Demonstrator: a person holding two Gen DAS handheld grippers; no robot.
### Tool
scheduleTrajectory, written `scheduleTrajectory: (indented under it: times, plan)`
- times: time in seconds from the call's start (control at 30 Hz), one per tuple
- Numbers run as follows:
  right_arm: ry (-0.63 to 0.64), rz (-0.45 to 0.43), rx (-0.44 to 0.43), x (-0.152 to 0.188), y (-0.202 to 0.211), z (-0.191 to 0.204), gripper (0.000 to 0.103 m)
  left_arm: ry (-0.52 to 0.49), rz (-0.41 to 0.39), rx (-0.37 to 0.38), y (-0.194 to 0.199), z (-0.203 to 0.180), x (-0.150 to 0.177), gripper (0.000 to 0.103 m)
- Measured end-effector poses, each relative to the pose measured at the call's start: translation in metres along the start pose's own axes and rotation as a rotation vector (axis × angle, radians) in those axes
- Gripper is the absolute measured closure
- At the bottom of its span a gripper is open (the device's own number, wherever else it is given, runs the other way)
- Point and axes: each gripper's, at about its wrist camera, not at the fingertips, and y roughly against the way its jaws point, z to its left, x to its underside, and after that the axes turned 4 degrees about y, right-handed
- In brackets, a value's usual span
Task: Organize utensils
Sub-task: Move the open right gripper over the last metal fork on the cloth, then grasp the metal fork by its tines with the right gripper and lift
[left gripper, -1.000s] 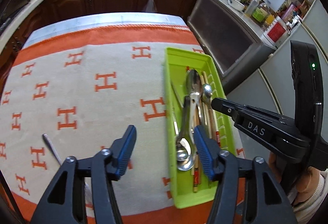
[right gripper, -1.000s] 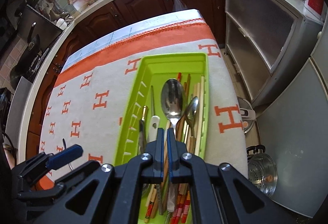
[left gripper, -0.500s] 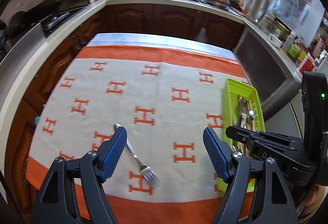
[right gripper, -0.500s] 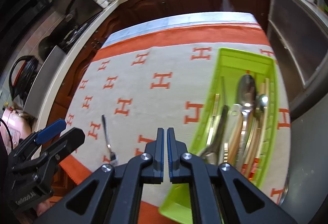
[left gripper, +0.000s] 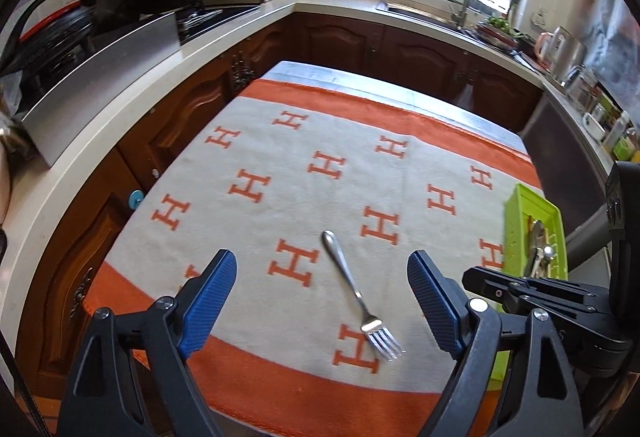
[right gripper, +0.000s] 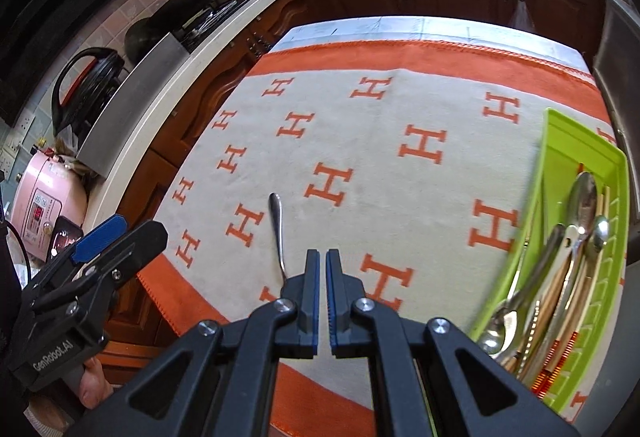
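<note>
A table is being covered by a cloth (left gripper: 304, 193), beige with orange H letters and a broad orange border, and it is being ringed by dark wooden cabinets (left gripper: 340, 45) under a pale counter (left gripper: 120, 109). Along the cloth's right edge a long lime-green tray (right gripper: 560, 157) with slotted walls is being kept; in it several pieces are being held side by side lengthwise: a large shiny spoon (right gripper: 585, 193), a smaller spoon (right gripper: 600, 231), a ladle-like piece with its bowl toward the camera, and pale chopsticks (right gripper: 560, 333) with red-striped ends. The left gripper (left gripper: 322, 301) is being held above the near part of the cloth, its jaws being opened wide with nothing pressed between the blue ribbed pads (left gripper: 208, 297); it is released. The right gripper (right gripper: 322, 297) is being held clenched, its two pads almost meeting with nothing caught in the slit, and it is being seen from the left wrist view as a black body beside the tray. A fork (left gripper: 352, 289) is being left alone on the cloth, well apart from the tray and near the orange border: it is slim, polished silver, lying flat and slanted, its rounded handle end pointing away and its four tines toward the near edge, resting over an H. In the right wrist view only its handle (right gripper: 277, 221) is being shown, the tines being hidden behind the gripper.
</note>
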Motion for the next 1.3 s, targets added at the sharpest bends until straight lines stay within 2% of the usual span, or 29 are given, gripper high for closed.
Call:
scheduleTrajectory:
  times: [0.27,0.53,0.73,0.87,1.07,1.17,1.3]
  plan:
    - [0.059,0.066,-0.022,0.003,-0.034,0.015,0.100,0.081,0.026,-0.066,-0.025,0.038,0.013,0.015]
    - [0.121,0.161,-0.050,0.013,-0.074,0.025,0.099,0.120,0.074,-0.082,-0.051,0.053,0.025,0.015]
    - [0.186,0.155,-0.058,0.016,-0.090,0.034,0.085,0.133,0.094,-0.091,-0.060,0.061,0.029,0.015]
    - [0.232,0.147,-0.048,0.015,-0.099,0.037,0.085,0.162,0.099,-0.091,-0.062,0.070,0.030,0.015]
    - [0.318,0.142,-0.084,0.010,-0.106,0.043,0.085,0.187,0.113,-0.093,-0.067,0.078,0.032,0.015]
    - [0.408,0.162,-0.046,0.009,-0.109,0.055,0.086,0.197,0.123,-0.086,-0.071,0.079,0.033,0.015]
    - [0.534,0.173,0.090,0.014,-0.113,0.075,0.092,0.206,0.128,-0.076,-0.073,0.080,0.032,0.015]
